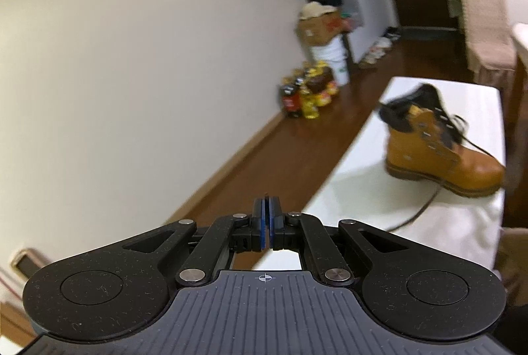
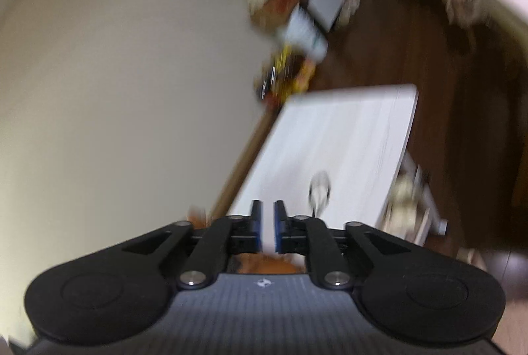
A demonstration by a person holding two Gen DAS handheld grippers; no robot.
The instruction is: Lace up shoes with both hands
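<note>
Left claw (image 1: 266,206) pads together, beyond it tan leather boot (image 1: 439,143), seemingly smooth-toed

Soft even indoor light, fisheye-bent edges, heavy motion blur in right wrist view.

Left tongs (image 1: 266,206) closed, empty; right tongs (image 2: 268,213) slightly parted.

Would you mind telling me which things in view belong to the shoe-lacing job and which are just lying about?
Belongs to the job:
- tan boot
- its dark lace, trailing over the white table
- left gripper, shut and empty
- right gripper, slightly open and empty

Just lying about:
- bottles by the wall
- white bucket
- cardboard box
</note>
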